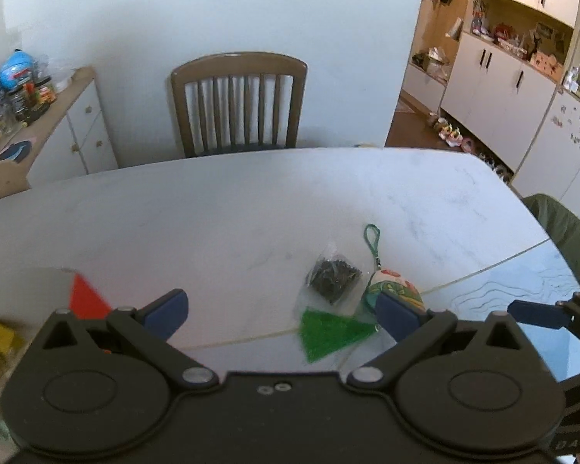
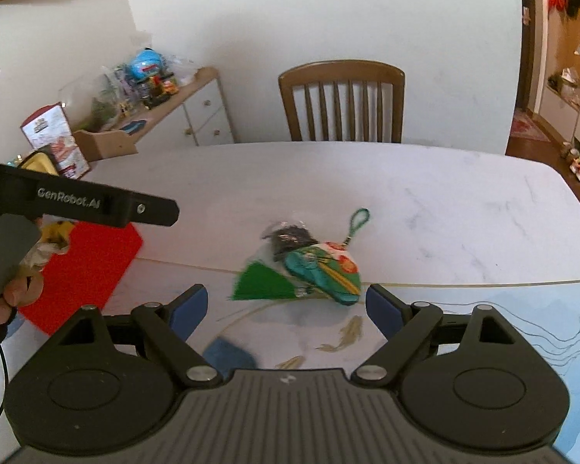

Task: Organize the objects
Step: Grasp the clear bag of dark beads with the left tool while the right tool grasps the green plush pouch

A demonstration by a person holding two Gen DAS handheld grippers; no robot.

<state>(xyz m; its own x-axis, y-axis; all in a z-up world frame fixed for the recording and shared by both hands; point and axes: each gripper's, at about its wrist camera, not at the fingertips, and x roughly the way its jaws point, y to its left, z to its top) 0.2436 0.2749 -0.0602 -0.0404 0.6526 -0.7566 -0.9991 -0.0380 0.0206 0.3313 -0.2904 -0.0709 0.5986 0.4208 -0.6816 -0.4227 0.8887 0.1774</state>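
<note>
One tasselled charm [image 2: 324, 270], one bead bag [image 1: 332, 276], one red sheet [image 2: 85, 270], one chair [image 2: 342, 100].

From my remote seat, the one clear text is "GenRobot.AI", white on the black body of the left gripper [image 2: 77, 205] (seen from the right wrist camera). In the left wrist view I read "DAS" on a black part [image 1: 572, 442] at the lower right corner, partly cut off.

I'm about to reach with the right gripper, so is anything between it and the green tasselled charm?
Nothing visible does. The right gripper is open, with bare table up to the charm. The small bag of dark bits lies behind it.
</note>
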